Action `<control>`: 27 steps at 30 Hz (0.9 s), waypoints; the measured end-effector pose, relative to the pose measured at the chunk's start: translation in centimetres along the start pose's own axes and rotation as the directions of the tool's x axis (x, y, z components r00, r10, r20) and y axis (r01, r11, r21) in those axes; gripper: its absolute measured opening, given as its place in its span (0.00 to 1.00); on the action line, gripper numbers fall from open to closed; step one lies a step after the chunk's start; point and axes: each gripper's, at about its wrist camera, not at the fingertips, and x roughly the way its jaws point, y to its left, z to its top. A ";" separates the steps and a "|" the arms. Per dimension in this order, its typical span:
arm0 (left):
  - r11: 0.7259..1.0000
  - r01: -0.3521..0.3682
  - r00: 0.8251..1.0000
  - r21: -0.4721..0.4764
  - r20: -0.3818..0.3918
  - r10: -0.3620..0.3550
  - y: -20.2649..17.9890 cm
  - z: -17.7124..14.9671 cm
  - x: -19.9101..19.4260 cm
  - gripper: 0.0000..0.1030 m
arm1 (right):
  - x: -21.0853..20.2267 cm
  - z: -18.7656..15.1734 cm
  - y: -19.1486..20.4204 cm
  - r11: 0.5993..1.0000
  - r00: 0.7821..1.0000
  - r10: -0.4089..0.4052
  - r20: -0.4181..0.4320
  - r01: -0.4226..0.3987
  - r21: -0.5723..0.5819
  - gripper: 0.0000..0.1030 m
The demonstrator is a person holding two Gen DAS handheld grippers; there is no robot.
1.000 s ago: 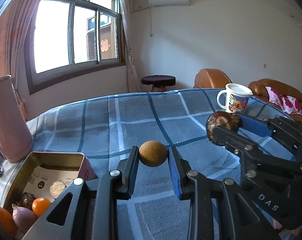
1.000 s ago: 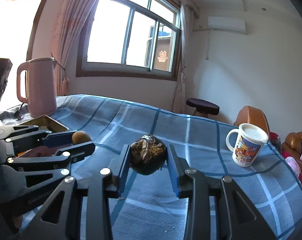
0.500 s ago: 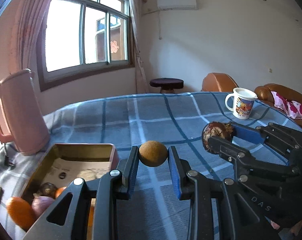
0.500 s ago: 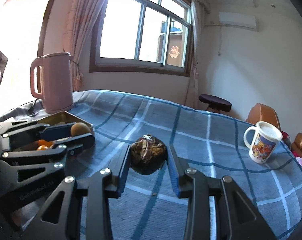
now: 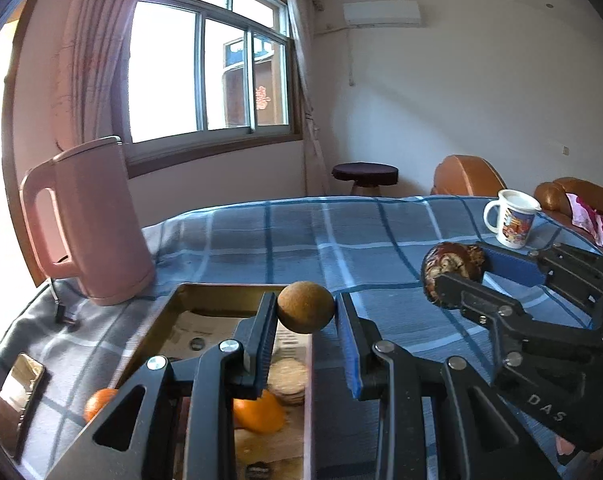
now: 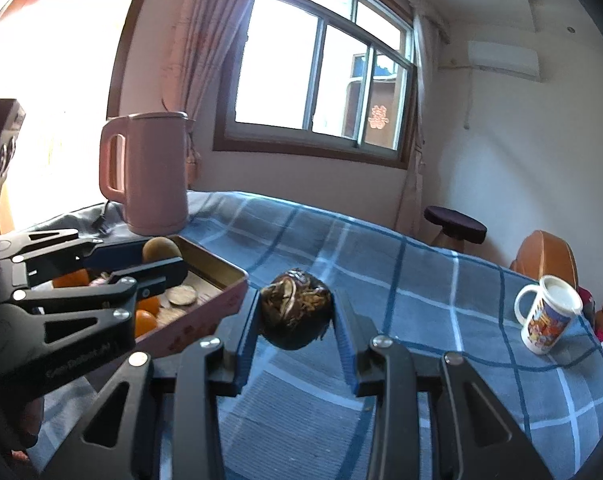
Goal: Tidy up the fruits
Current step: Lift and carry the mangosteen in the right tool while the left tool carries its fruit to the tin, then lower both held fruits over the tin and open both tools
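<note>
My left gripper (image 5: 306, 316) pinches a round brown fruit (image 5: 306, 307) between its blue pads, and my right gripper (image 6: 295, 316) pinches a dark, wrinkled fruit (image 6: 294, 314) the same way; both fruits hang clear of the cloth. The brown fruit sits over the near corner of the open tin (image 5: 221, 294), where oranges (image 5: 259, 408) already lie. To do this well, I judge I should carry the left fruit further over the tin's middle, lower it close to the bottom, and only then spread the jaws, so it does not bounce out or roll. The right fruit is just beside the tin's pink outer wall (image 6: 205, 316), not yet over it, and should wait its turn. Both grippers point forward across the blue checked tablecloth (image 6: 421, 280), roughly level, left beside right, near each other but apart.
</note>
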 end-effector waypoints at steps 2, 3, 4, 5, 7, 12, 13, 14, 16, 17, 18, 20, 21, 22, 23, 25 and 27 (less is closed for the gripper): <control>1.000 -0.013 1.000 -0.002 0.001 0.013 0.5 0.0 -0.3 0.30 | -0.1 0.4 0.7 1.000 1.000 0.011 0.009 -0.011 -0.013 0.38; 1.000 -0.017 1.000 -0.007 0.002 0.017 0.9 0.1 -0.5 0.30 | -0.2 0.6 1.0 1.000 1.000 0.016 0.012 -0.015 -0.019 0.38; 1.000 -0.020 1.000 -0.010 0.001 0.020 1.2 0.1 -0.6 0.30 | -0.3 0.8 1.4 0.999 1.000 0.021 0.015 -0.021 -0.027 0.38; 1.000 -0.024 1.000 -0.012 0.002 0.024 1.4 0.1 -0.7 0.30 | -0.2 1.0 1.6 0.999 1.000 0.024 0.017 -0.024 -0.032 0.38; 0.999 -0.034 0.999 -0.016 0.004 0.034 1.9 0.1 -1.0 0.30 | -0.3 1.4 2.2 0.999 0.999 0.034 0.023 -0.033 -0.041 0.38; 0.998 -0.058 0.998 -0.028 0.005 0.058 3.2 0.2 -1.5 0.30 | -0.2 2.2 3.5 0.997 0.998 0.052 0.033 -0.050 -0.065 0.38; 0.997 -0.065 0.998 -0.030 0.007 0.065 3.5 0.2 -1.6 0.30 | -0.2 2.3 3.7 0.996 0.998 0.056 0.035 -0.054 -0.070 0.38; 0.997 -0.073 0.997 -0.030 0.007 0.073 3.7 0.2 -1.7 0.30 | -0.1 2.5 3.9 0.996 0.998 0.059 0.037 -0.057 -0.073 0.38; 0.996 -0.085 0.996 -0.032 0.009 0.085 4.1 0.2 -1.8 0.30 | -0.1 2.7 4.4 0.995 0.997 0.065 0.039 -0.062 -0.081 0.38; 0.996 -0.087 0.996 -0.034 0.008 0.087 4.3 0.2 -1.8 0.30 | 0.0 2.7 4.5 0.994 0.997 0.067 0.040 -0.064 -0.084 0.38; 0.995 -0.093 0.996 -0.035 0.007 0.093 4.5 0.2 -1.8 0.30 | 0.0 2.9 4.7 0.994 0.997 0.071 0.040 -0.068 -0.086 0.38; 0.994 -0.107 0.994 -0.038 0.007 0.107 4.9 0.2 -1.8 0.30 | 0.3 3.0 5.0 0.993 0.996 0.076 0.039 -0.073 -0.092 0.38; 0.993 -0.112 0.994 -0.040 0.006 0.113 5.2 0.1 -1.8 0.30 | 0.4 3.1 5.2 0.993 0.996 0.080 0.038 -0.076 -0.094 0.38; 0.992 -0.116 0.993 -0.044 0.003 0.116 5.5 0.1 -1.8 0.30 | 0.6 3.1 5.3 0.992 0.996 0.084 0.036 -0.080 -0.096 0.38; 0.992 -0.121 0.993 -0.047 0.000 0.121 5.8 0.1 -1.8 0.30 | 0.7 3.1 5.4 0.992 0.996 0.087 0.034 -0.084 -0.097 0.38; 0.990 -0.130 0.991 -0.054 -0.008 0.130 6.5 0.0 -1.6 0.30 | 1.0 3.2 5.8 0.991 0.995 0.097 0.029 -0.094 -0.099 0.38; 0.989 -0.137 0.991 -0.059 -0.017 0.136 7.0 -0.2 -1.5 0.30 | 1.3 3.2 6.1 0.990 0.994 0.107 0.026 -0.103 -0.100 0.38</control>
